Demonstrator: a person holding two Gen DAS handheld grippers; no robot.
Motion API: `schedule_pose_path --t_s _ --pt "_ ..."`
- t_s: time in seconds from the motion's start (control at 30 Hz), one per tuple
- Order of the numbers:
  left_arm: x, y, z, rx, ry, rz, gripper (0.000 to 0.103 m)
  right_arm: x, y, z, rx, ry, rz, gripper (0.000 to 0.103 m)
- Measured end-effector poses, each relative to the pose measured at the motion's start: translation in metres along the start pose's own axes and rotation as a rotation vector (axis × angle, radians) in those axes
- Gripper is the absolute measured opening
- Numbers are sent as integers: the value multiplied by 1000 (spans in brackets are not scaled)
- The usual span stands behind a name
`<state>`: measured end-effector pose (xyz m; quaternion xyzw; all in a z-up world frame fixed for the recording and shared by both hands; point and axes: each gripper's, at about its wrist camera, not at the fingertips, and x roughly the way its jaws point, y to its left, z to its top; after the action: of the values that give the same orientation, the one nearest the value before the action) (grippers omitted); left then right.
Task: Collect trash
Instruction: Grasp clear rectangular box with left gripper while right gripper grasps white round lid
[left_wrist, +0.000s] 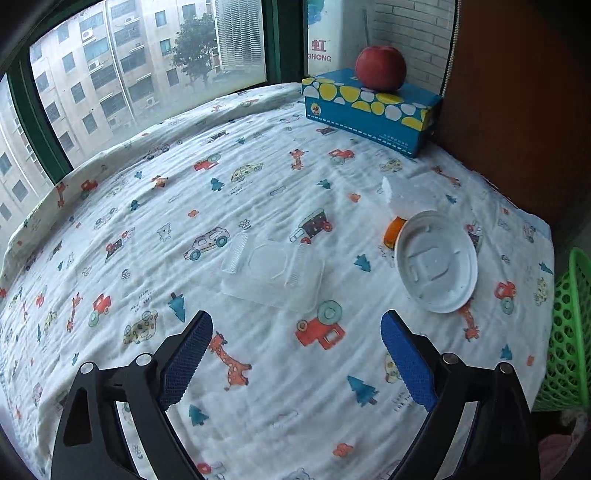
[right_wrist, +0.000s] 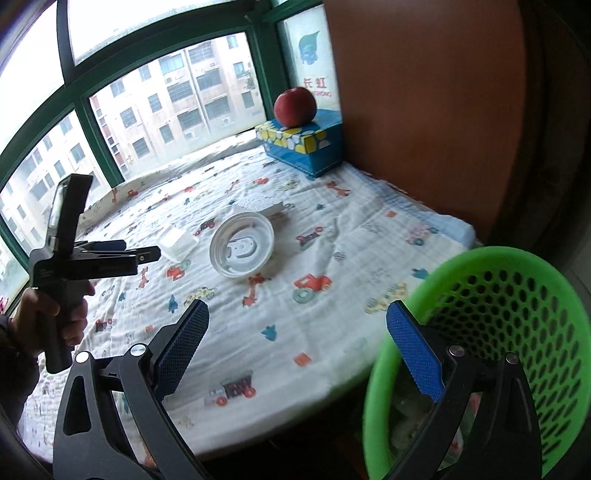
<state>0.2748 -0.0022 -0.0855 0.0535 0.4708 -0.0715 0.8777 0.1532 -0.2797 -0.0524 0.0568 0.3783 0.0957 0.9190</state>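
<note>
Left gripper: jaws spread wide, nothing held, above printed cloth. Clear plastic tray just ahead; white lid right of it, leaning on orange piece. Right gripper: jaws apart, nothing held, right finger over green basket rim at table edge.

1. a red apple sits on top of a blue tissue box in the far corner.
2. a cartoon-print cloth covers the table.
3. a green-framed window shows apartment buildings.
</note>
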Motion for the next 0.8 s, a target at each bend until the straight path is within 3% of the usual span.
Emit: schedule_pose_path --t_s 0.37,0.53,0.7,0.8 --pt "56 22 19 17 49 2 89 52 15 15 -14 55 23 96" --pt "72 30 20 -8 62 -59 89 75 21 21 -27 80 28 96" --pt "78 31 18 3 61 -88 77 95 29 27 -55 103 30 96" --pt "74 31 19 9 33 -106 76 107 34 30 -74 115 32 96"
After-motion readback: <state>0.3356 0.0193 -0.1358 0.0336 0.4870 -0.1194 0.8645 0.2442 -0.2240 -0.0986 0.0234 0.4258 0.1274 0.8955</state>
